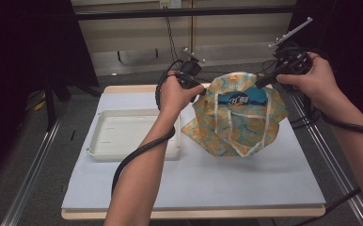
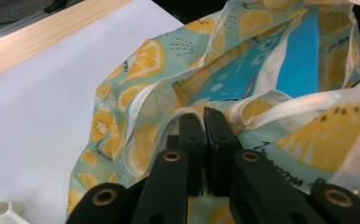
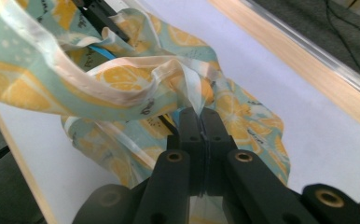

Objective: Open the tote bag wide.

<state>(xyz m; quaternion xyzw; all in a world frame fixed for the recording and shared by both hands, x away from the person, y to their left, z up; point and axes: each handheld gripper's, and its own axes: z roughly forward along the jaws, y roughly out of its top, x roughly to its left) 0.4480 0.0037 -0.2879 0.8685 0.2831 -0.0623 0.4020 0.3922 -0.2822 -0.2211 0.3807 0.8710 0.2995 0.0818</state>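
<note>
A cloth bag (image 1: 236,120) printed with orange slices on pale green, with cream handles, hangs above the white table mat between both hands. A blue packet (image 1: 244,98) sits in its open mouth. My left gripper (image 1: 202,89) is shut on the bag's left rim; in the left gripper view the jaws (image 2: 204,122) pinch the cream hem of the bag (image 2: 136,88), with the blue packet (image 2: 304,60) inside. My right gripper (image 1: 259,83) is shut on the right rim; in the right gripper view the jaws (image 3: 200,120) clamp the fabric of the bag (image 3: 122,79).
An empty white tray (image 1: 123,134) lies on the mat's left side, close to the left forearm. The white mat (image 1: 217,179) covers a wooden table. Cables trail from both grippers. Metal rails run along both table sides.
</note>
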